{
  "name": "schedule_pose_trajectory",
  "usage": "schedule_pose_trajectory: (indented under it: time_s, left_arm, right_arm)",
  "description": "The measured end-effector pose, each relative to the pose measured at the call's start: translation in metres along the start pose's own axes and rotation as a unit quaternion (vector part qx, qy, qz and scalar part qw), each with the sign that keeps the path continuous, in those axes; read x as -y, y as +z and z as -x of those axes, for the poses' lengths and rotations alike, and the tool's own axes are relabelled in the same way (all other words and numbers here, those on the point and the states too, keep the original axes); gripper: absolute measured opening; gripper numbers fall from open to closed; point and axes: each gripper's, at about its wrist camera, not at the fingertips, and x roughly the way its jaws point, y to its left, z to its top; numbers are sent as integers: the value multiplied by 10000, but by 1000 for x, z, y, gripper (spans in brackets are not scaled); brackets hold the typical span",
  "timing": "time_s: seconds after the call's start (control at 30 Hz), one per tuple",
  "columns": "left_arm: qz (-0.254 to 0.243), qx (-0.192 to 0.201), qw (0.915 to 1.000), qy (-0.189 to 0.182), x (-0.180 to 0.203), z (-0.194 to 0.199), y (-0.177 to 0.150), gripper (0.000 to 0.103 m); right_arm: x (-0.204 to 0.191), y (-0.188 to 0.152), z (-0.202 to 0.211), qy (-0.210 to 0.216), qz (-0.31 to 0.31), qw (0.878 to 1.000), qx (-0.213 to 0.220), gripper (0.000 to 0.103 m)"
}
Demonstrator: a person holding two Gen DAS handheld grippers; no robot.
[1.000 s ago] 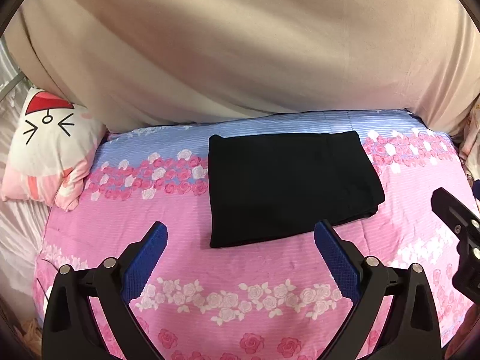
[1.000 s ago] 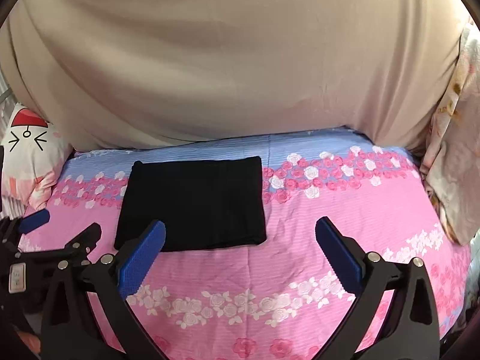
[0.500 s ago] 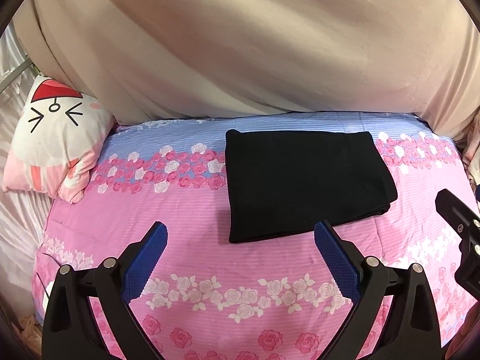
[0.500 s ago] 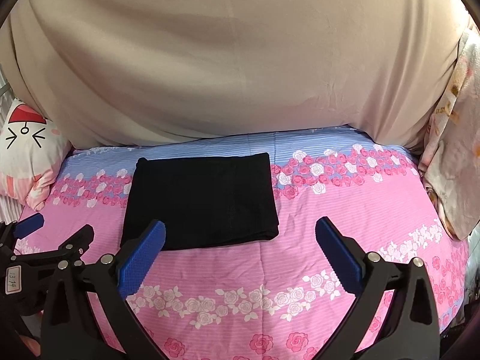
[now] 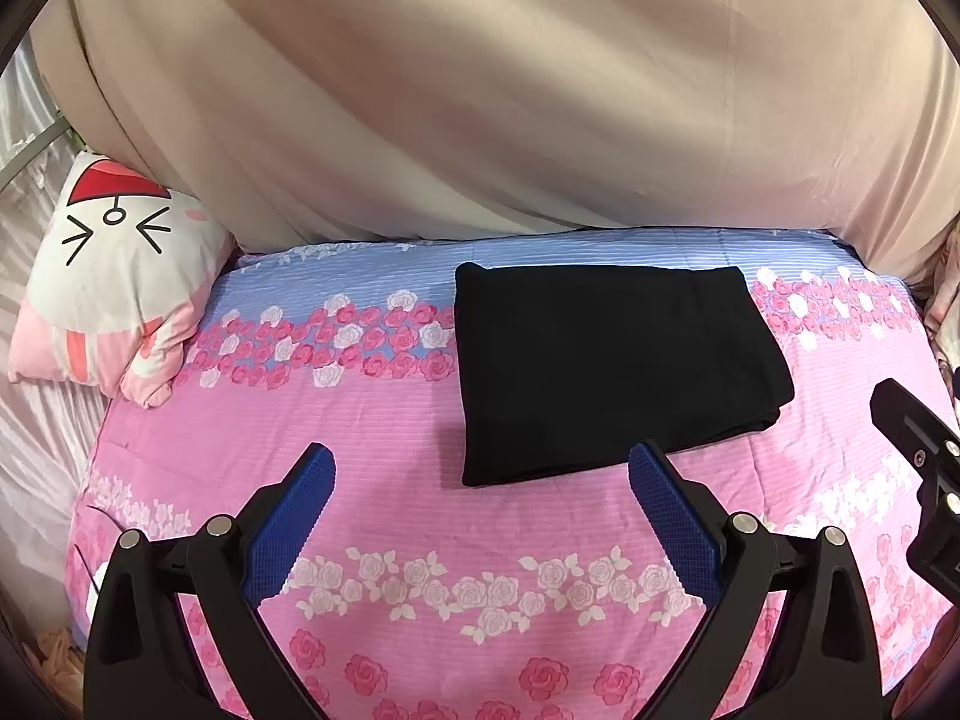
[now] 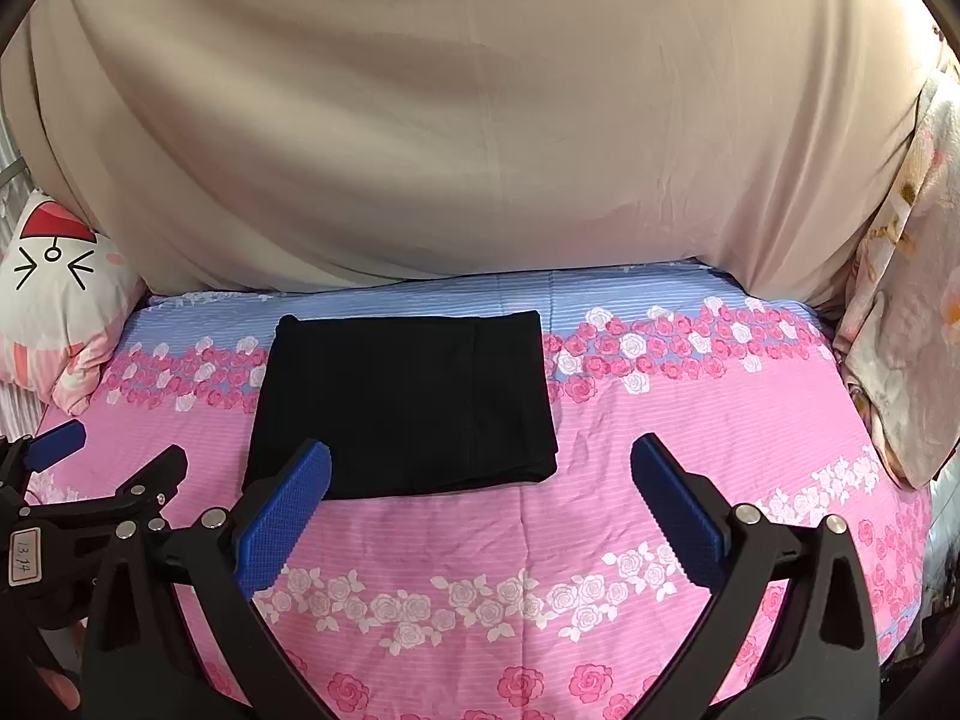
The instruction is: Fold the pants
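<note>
Left wrist: both tools [image 5: 480, 480] [image 6: 480, 474] hover open near folded pants [image 5: 612, 366].

One readable marking is found: a white label [image 6: 24, 556] bearing the handwritten number "13.14", read sideways. It is fixed to the body of the left gripper [image 6: 114, 456], seen in the right wrist view.

Both wrist views face the bed [image 5: 420, 420] from near, apparently sharing the pants [image 6: 408, 402].
</note>
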Motion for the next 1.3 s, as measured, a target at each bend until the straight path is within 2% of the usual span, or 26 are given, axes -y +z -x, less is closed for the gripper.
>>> schedule_pose_trajectory:
  time_s: [0.6,0.77,0.9,1.07,1.3]
  left_arm:
    - [-25,154,9997,161,-3,3,5,97]
    - [-10,213,9998,-62,-2,6,7,98]
    - [-17,203,9998,45,-1,5,7,98]
    - [33,205,9997,-132,-4,4,7,98]
    - [-93,391,9992,90,0,8,8,98]
  right_arm:
    - [-1,3,-1,-28,-16,10000,44,98]
    - [-1,5,-3,-32,-6,10000,65,98]
    - [-2,5,-3,-62,14,10000,75,98]
    - [-3,5,-1,-97,-4,9999,93,98]
    - [-5,6,1,-110,16,9998,151,98]
